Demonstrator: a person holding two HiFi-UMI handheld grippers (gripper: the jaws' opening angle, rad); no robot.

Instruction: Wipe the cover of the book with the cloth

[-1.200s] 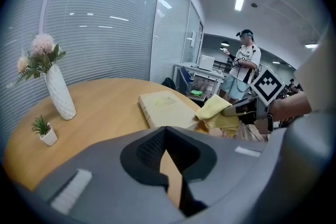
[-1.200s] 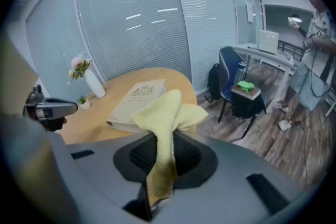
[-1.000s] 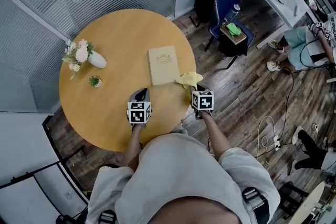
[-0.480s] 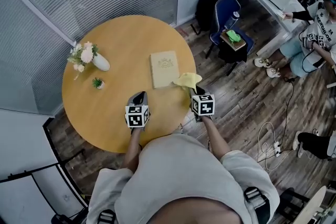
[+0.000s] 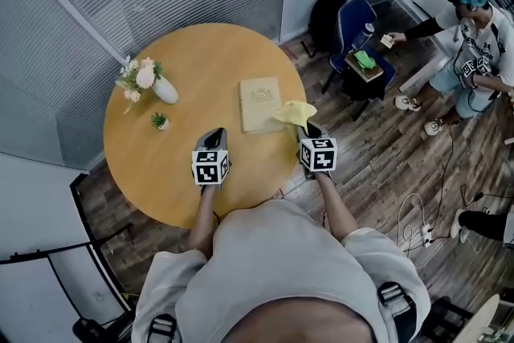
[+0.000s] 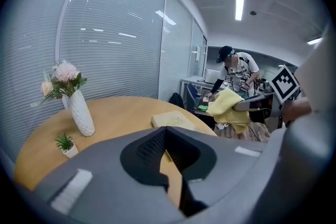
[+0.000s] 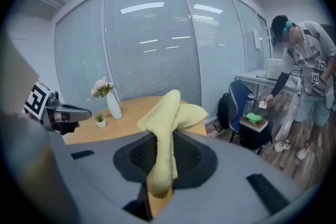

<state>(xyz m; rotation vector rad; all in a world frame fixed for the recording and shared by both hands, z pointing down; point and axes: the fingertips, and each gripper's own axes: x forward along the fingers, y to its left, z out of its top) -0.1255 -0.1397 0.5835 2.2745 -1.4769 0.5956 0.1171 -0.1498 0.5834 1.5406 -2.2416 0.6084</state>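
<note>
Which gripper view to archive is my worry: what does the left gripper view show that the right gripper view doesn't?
Only the left: the book lying flat, and the right gripper from outside. Only the right: its own tongs pinching the yellow cloth, and the left gripper. Both: that cloth, the table, white vase, small plant, standing person.

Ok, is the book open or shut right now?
Shut. The book lies flat on the table with its decorated cover facing up and no pages showing.
</note>
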